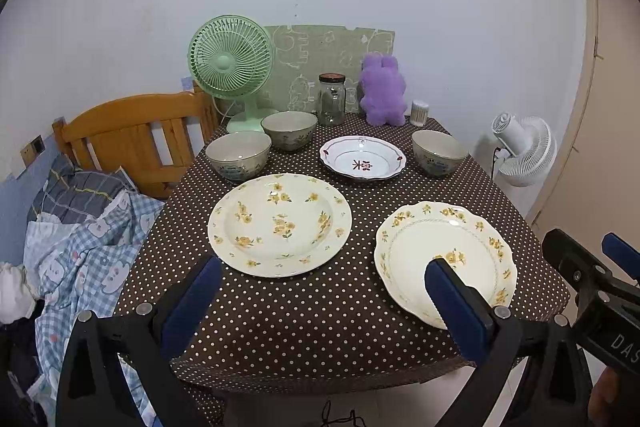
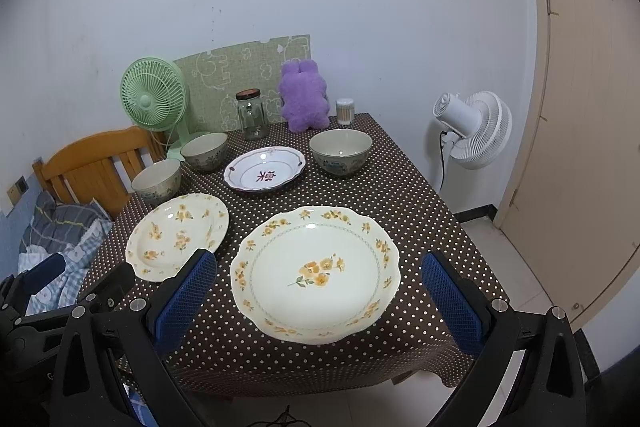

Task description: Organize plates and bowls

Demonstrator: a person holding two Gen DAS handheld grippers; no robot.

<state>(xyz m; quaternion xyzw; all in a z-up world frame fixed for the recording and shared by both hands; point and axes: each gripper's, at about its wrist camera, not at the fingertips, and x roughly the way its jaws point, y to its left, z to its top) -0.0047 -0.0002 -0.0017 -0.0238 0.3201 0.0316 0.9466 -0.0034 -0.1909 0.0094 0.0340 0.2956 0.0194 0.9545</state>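
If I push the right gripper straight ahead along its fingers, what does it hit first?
Most likely the scalloped floral plate at the table's near edge: it lies centred between the open right gripper fingers, which tilt down toward it. Depth is uncertain.

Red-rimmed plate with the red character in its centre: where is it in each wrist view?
Left wrist: red-rimmed plate sits at centre, slightly right, beyond both floral plates.
Right wrist: the same plate sits left of centre, behind the scalloped floral plate.
Shared landmark: the purple plush toy stands at the back of the table, behind the plate, with the glass jar to its left.
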